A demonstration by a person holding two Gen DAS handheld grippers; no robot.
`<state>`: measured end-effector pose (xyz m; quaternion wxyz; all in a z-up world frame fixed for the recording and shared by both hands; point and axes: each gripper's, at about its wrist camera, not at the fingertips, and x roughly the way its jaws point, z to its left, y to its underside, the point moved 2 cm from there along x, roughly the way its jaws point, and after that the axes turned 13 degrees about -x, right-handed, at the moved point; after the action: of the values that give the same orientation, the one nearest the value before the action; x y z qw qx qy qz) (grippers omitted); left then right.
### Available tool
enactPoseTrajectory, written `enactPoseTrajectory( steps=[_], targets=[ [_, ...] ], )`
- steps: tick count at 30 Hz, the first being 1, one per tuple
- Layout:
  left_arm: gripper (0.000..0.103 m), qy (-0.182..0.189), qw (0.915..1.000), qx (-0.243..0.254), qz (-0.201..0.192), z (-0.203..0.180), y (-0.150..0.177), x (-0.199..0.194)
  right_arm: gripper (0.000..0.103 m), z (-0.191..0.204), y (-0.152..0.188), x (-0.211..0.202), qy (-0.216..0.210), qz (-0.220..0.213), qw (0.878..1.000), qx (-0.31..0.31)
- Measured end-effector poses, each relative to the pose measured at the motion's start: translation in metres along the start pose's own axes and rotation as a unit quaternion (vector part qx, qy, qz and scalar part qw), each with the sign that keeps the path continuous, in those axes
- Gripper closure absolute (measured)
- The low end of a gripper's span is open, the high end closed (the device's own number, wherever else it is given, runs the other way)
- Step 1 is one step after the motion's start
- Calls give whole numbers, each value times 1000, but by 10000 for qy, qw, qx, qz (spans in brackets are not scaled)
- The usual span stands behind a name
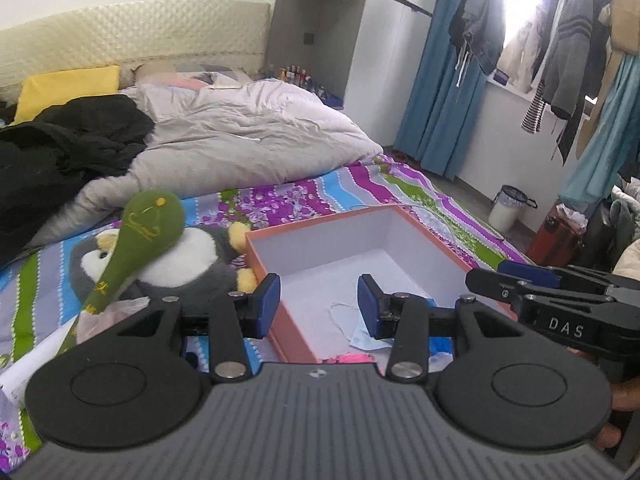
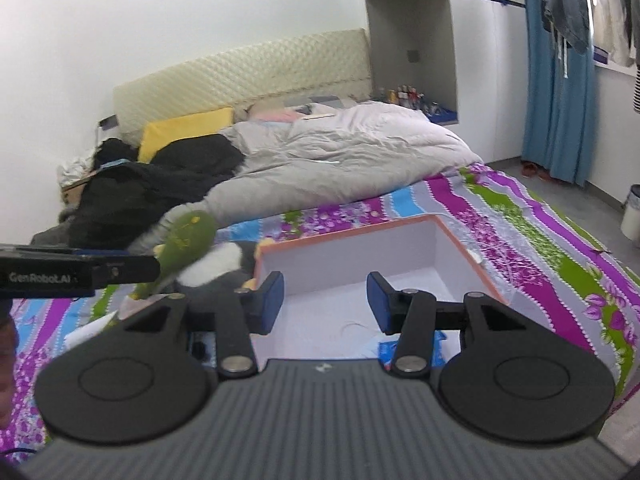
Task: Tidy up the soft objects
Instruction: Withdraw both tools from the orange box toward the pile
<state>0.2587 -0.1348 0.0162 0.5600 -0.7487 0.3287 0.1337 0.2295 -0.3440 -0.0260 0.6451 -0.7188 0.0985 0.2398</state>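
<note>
**Both grippers empty above the open box; plush toys waiting at its left**

*Left wrist view.* Left gripper (image 1: 318, 304) with jaws parted, nothing between the blue pads (image 1: 267, 304). Beyond it, orange box (image 1: 260, 258) with white interior, lying on the striped bedsheet (image 1: 304, 196). Inside the box, at the near end: one crumpled face mask (image 1: 362, 338). Just left of the box, touching its wall: one grey-and-white penguin plush (image 1: 188, 258), with one green spoon-shaped plush (image 1: 140, 236) lying across it. Right gripper (image 1: 516, 280) entering from the right edge, over the box's right wall. Further off: one grey duvet (image 1: 248, 140), one black garment (image 1: 64, 148), one yellow pillow (image 1: 68, 88).

*Right wrist view.* Right gripper (image 2: 325, 300) likewise apart and empty, over the box (image 2: 472, 264). Left gripper body at the left edge, in front of the green plush (image 2: 186, 240).

*Likely step:* fetching the next soft toy. Best taken from the top: green plush first, pinched across its narrow handle rather than the wide head, then lifted clear of the penguin before swinging right over the box wall. Penguin afterwards, gripped at a compressible fold, possibly with both grippers.

*Count:* two grippers, one box, two plush toys outside it, one mask inside.
</note>
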Motion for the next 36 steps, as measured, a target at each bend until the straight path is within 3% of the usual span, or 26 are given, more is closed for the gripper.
enactPoseTrajectory(
  steps=[11, 21, 36],
  targets=[
    [54, -282, 9983, -475, -192, 44, 47, -51, 54, 49, 29, -12, -438, 36, 9990, -19],
    [54, -666, 9944, -802, 162, 75, 98, -67, 54, 76, 47, -17, -785, 193, 9967, -28],
    [54, -833, 9934, -786, -16, 110, 123, -96, 54, 129, 80, -33, -689, 444, 9966, -112]
  ],
)
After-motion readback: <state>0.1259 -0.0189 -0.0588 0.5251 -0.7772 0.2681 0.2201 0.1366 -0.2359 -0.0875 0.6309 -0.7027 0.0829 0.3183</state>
